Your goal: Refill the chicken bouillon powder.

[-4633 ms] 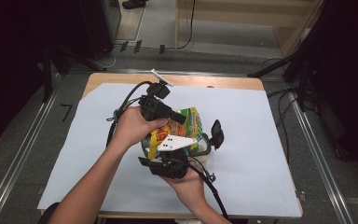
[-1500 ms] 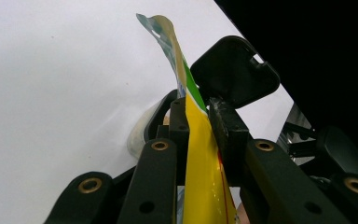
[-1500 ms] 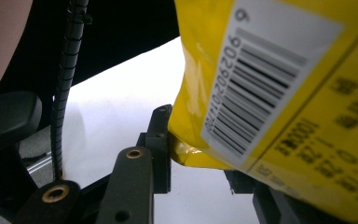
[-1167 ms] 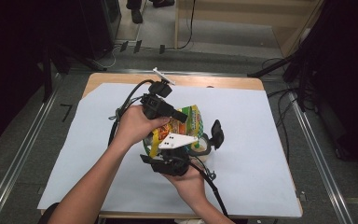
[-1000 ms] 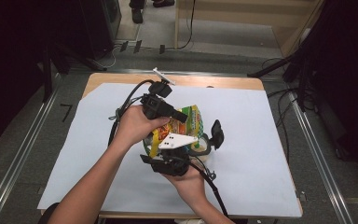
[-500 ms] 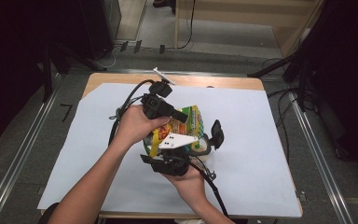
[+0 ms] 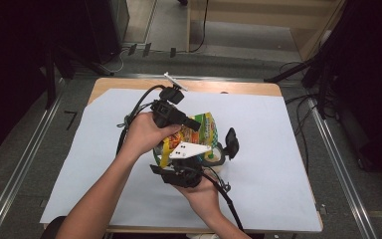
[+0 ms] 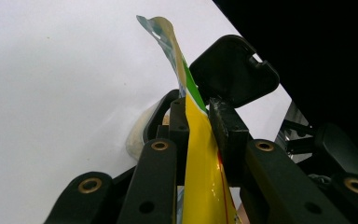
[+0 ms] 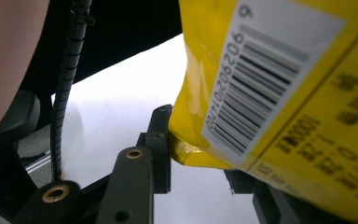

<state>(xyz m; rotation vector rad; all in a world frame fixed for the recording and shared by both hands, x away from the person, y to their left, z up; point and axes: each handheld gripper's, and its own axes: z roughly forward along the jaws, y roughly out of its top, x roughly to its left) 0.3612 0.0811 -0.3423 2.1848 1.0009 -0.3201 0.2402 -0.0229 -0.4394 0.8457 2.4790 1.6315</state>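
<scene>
Yellow snack bag (image 7: pixel 199 134) held up near desk (image 7: pixel 278 164) centre, above small dark-rimmed container (image 7: pixel 218 158) with black lid (image 7: pixel 231 142) flipped open at 3 o'clock. Left gripper (image 8: pixel 198 121): fingers clamped on bag's top seam. Right gripper (image 9: pixel 198 158): fingers pinched on bag's lower corner beside barcode. Bag judged grasped at both ends but seam not yet torn; opening and emptying into container left to do. White paper covers desk.

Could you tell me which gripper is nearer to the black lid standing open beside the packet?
Left. The left gripper, clamped on the yellow packet, has its tips right below the black lid. The right gripper grips the packet's lower corner, farther off.
</scene>
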